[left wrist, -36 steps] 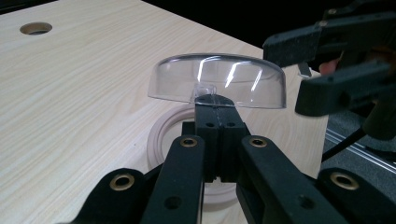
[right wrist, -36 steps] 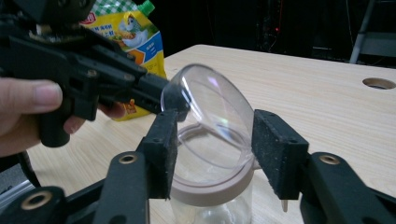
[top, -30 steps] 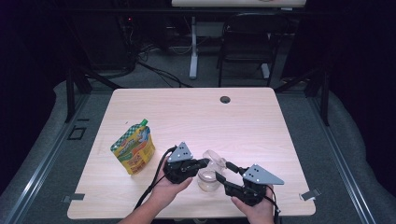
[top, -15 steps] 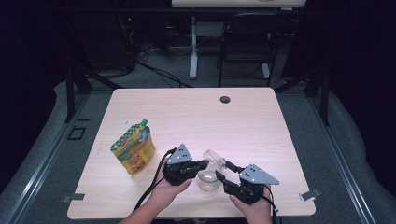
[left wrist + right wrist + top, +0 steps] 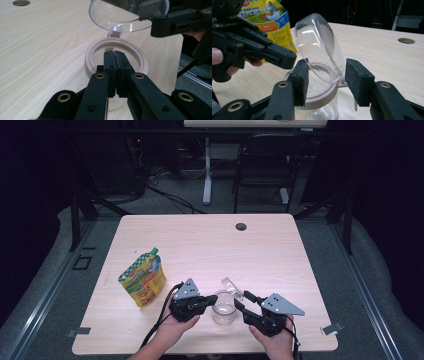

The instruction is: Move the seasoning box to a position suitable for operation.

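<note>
A clear glass jar (image 5: 223, 312) with a beige collar (image 5: 322, 100) stands near the table's front edge. Its clear hinged lid (image 5: 319, 47) is tipped up. My left gripper (image 5: 115, 56) is shut, and its tips lie over the near side of the collar (image 5: 90, 57) with nothing seen between them. My right gripper (image 5: 328, 77) reaches in from the jar's other side. Its jaws have just been closing, with the lid's lower part between the pads (image 5: 358, 82), which stand a little apart from it. In the high view the left gripper (image 5: 206, 302) and right gripper (image 5: 241, 301) flank the jar.
A yellow and green spouted pouch (image 5: 144, 278) lies on the wooden table (image 5: 280, 255), left of the left hand. A round cable hole (image 5: 241, 226) sits near the table's far edge. Chair and desk legs stand on the floor beyond.
Both hands stay at the jar. The right gripper's jaws look slightly narrower around the lid than before.
</note>
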